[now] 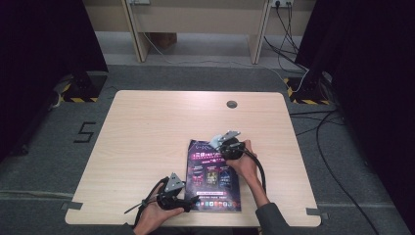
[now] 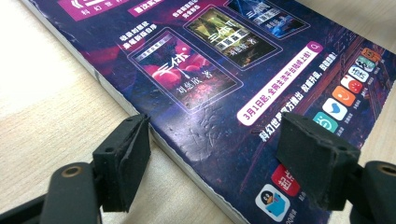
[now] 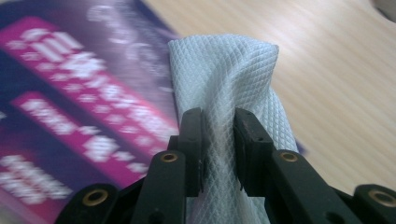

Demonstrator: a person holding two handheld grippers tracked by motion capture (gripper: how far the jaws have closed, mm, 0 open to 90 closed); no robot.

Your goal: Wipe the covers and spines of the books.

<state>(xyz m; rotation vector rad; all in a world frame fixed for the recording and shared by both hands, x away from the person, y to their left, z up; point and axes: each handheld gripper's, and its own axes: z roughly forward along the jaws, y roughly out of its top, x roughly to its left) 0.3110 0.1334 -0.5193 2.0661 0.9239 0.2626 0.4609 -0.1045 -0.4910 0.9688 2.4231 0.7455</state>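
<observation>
A book with a purple and pink cover (image 1: pixel 213 176) lies flat near the table's front edge. My left gripper (image 1: pixel 191 204) is at the book's front left edge. In the left gripper view it (image 2: pixel 219 158) stands open, one jaw over the bare table and the other over the cover (image 2: pixel 210 70), with the book's edge between them. My right gripper (image 1: pixel 221 144) is at the book's far right corner. In the right gripper view it (image 3: pixel 218 140) is shut on a white diamond-weave cloth (image 3: pixel 224 79), which stands up between the jaws beside the blurred cover (image 3: pixel 70 116).
The light wooden table (image 1: pixel 147 132) has a round cable hole (image 1: pixel 232 104) near its far edge. Black cables (image 1: pixel 318 127) run over the grey floor on the right. A wooden desk frame (image 1: pixel 195 24) stands behind, with dark curtains at both sides.
</observation>
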